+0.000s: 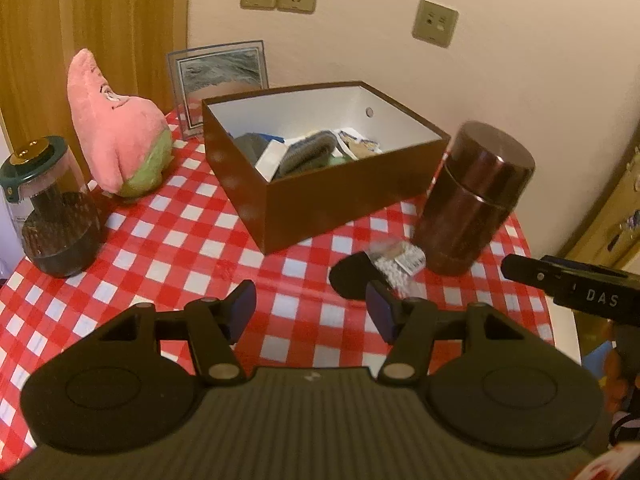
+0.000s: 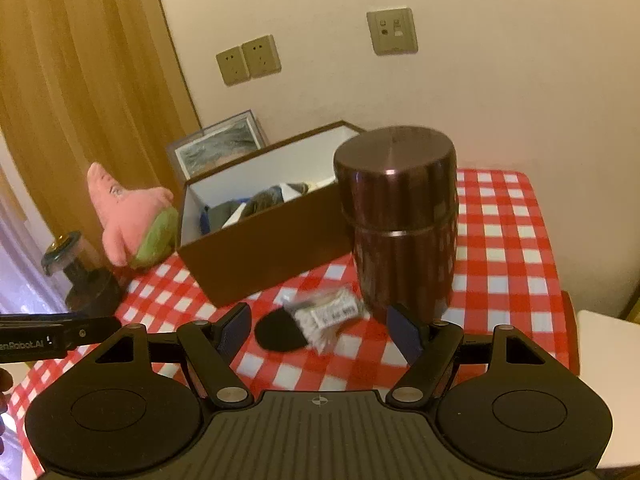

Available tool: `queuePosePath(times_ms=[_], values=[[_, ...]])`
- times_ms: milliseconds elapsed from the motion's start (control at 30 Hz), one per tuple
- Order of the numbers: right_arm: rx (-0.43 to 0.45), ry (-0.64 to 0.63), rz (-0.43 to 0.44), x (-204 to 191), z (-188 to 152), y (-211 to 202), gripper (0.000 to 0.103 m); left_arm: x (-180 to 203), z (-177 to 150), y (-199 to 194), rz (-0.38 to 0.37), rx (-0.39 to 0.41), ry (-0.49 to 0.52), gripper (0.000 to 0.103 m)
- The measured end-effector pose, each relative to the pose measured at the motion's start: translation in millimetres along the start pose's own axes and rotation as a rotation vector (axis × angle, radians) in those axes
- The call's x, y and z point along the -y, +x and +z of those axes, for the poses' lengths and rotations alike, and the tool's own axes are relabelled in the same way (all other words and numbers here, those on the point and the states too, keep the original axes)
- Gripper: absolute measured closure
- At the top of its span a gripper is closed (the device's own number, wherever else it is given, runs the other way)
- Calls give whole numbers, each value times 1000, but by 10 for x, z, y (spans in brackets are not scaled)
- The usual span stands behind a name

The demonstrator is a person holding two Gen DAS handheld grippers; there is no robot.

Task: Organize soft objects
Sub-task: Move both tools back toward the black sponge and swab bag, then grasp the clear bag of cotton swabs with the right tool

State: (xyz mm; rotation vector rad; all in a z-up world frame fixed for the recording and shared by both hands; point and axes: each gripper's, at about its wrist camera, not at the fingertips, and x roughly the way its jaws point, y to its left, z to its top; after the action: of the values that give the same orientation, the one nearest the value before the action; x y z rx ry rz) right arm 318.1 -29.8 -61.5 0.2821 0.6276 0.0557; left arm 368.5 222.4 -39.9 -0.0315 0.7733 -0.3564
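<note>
Both grippers hang over a table with a red and white checked cloth point(image 1: 192, 248), and both are empty. The left gripper point(image 1: 311, 310) has its jaws standing wide apart with only the cloth between them. The right gripper point(image 2: 319, 330) is also spread open; between its fingers, further back on the cloth, lies a small black pouch point(image 2: 280, 332) with a clear packet point(image 2: 328, 316) resting partly on it (the packet is blurred, so its content cannot be read).

The pink plush star point(image 1: 116, 124) stands upright on the cloth, to the left of the brown box point(image 1: 316, 160) and near it; whether the two touch I cannot tell. The box is open at the top, white inside, and already holds several items, dark and grey ones among them. A dark metal canister point(image 2: 400, 224) stands just beside the box on the right, close to the packet. A glass jar with a green lid point(image 1: 48, 208) stands at the left edge of the table. A framed picture point(image 1: 222, 80) leans against the wall behind the box.
</note>
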Motion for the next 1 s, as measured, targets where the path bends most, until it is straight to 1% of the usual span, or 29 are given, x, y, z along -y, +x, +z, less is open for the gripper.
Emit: queuePosePath(times_ms=[100, 133, 233, 300, 500, 567, 633, 733, 767, 800, 833, 933, 1000], values=[[-20, -6, -3, -2, -81, -31, 29, 71, -82, 4, 14, -18, 19, 42], [-30, -9, -4, -6, -106, -31, 29, 88, -112, 20, 27, -28, 23, 40], [-63, -11, -3, -5, -179, -11, 29, 164, -220, 91, 98, -65, 60, 36], [-80, -12, 0, -1, -219, 6, 29, 204, -290, 125, 115, -81, 79, 31], [-130, 10, 1, 42, -326, 98, 29, 268, -407, 158, 109, -103, 95, 31], [-142, 16, -1, 55, -348, 139, 29, 269, -411, 169, 91, -105, 93, 31], [-155, 20, -7, 65, -365, 181, 29, 245, -404, 210, 71, -126, 62, 31], [-161, 47, -23, 109, -395, 247, 29, 212, -402, 304, 59, -163, 30, 33], [-177, 52, -23, 120, -398, 280, 29, 215, -408, 329, 59, -170, 33, 37], [-199, 56, -18, 133, -401, 312, 29, 223, -411, 357, 59, -174, 40, 38], [-220, 62, -14, 156, -404, 354, 29, 241, -418, 387, 56, -177, 55, 38], [-224, 123, -21, 244, -409, 430, 29, 286, -437, 499, 66, -191, 92, 38], [-238, 139, -27, 276, -389, 500, 29, 284, -436, 574, 65, -199, 97, 38]])
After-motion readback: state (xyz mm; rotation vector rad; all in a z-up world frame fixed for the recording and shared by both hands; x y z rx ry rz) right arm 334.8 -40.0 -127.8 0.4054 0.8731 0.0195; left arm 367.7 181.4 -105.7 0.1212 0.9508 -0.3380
